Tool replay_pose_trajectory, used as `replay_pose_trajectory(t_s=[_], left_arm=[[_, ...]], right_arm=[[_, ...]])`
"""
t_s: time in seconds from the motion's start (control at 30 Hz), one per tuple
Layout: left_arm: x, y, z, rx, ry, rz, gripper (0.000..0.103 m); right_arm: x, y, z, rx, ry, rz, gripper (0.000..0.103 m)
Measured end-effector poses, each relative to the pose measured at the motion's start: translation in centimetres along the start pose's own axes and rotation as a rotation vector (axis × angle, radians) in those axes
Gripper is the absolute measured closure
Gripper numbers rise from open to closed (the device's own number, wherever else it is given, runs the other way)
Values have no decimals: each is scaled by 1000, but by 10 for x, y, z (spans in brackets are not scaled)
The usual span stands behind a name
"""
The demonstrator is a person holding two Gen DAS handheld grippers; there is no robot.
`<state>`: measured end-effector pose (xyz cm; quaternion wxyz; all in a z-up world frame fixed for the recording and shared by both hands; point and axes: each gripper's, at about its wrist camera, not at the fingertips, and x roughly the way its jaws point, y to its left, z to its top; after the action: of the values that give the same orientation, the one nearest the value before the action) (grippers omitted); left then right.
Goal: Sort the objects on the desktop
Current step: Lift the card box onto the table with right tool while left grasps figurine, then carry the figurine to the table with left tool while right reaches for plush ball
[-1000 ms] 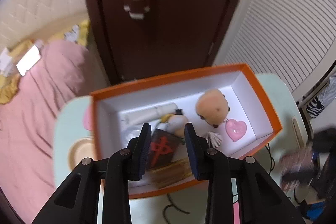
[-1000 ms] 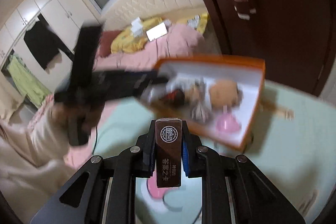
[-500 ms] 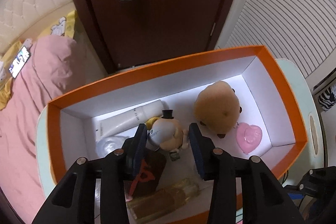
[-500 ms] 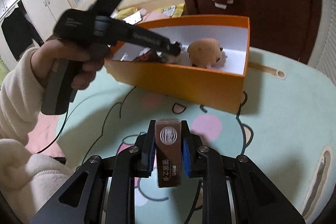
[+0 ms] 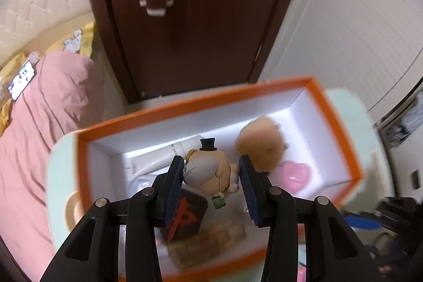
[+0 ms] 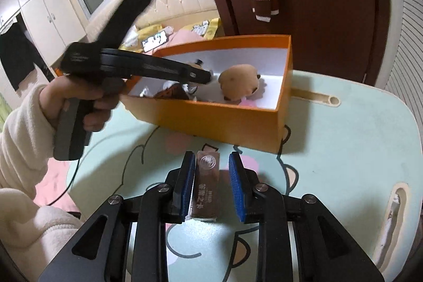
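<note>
Right gripper [image 6: 211,186] jaws just opening, slim brown box [image 6: 207,186] between them on the table [image 6: 357,139], right pad off it: looks placed. Left gripper [image 5: 211,181] jaws apart around the figurine [image 5: 208,171], grip unclear, over the orange box [image 5: 341,128]. Plush [image 5: 260,147], heart [image 5: 296,176], tube [image 5: 169,152], more inside: sorting likely mid-way. Box walls close around left jaws; open table to the right.
</note>
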<state>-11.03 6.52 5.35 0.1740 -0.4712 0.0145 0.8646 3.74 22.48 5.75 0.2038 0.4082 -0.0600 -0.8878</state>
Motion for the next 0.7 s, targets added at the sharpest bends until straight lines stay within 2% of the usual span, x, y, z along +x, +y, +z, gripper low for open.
replay_pose_trajectory(t_s=[0.13, 0.2, 0.3, 0.4, 0.5, 0.57, 0.7], left_arm=[[-51, 10, -15, -11, -81, -17, 62], [-69, 12, -30, -19, -117, 2, 62], [-75, 16, -56, -43, -112, 28, 62], [-71, 23, -86, -92, -70, -20, 62], [-60, 26, -105, -127, -48, -35, 62], [-54, 28, -113, -140, -45, -28, 62], [-42, 34, -120, -165, -48, -13, 62]], right_arm=[[-10, -2, 5, -4, -19, 19, 75], [-15, -2, 12, -23, -21, 33, 75], [-20, 3, 29, -71, -42, -5, 73], [-18, 7, 56, -124, -59, -47, 61], [-6, 4, 83, -86, -42, -48, 37], [13, -1, 104, -49, 20, -61, 35], [55, -2, 131, -55, 148, -121, 35]])
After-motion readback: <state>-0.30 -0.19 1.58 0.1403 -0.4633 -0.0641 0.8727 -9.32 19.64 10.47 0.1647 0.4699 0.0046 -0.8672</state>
